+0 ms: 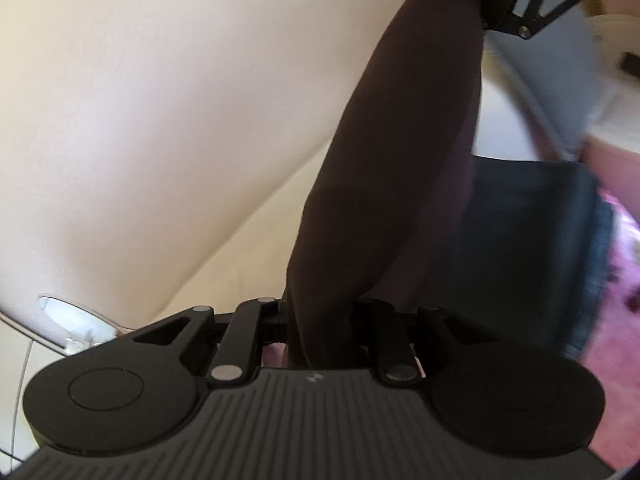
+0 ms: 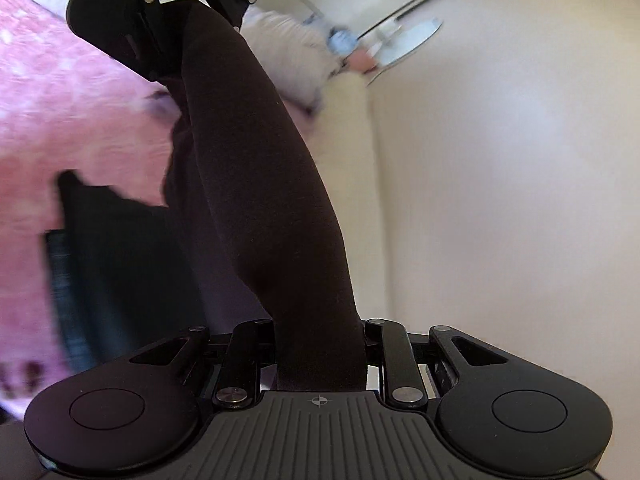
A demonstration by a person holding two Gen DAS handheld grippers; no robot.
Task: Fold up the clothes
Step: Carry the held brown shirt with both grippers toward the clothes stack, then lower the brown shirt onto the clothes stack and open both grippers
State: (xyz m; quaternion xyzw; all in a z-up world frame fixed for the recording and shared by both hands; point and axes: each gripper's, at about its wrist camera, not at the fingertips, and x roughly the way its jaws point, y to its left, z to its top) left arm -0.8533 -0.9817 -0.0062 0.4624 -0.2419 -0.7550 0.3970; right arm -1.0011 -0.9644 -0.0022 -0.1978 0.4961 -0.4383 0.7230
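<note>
Aloft: a dark brown soft-knit garment (image 1: 400,160) hangs stretched in a band between both tools, above a pink patterned bed cover (image 2: 80,128). Left tool (image 1: 316,344) nearly closed, pinching one end of the cloth; right tool (image 2: 320,360) likewise clamped narrow on the other end. Beneath lies a folded dark denim piece (image 1: 532,248), blurred.

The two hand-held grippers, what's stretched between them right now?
A dark brown garment spans from the left hand-held gripper to the right hand-held gripper, clamped in both; each wrist view shows it running to the other gripper.
</note>
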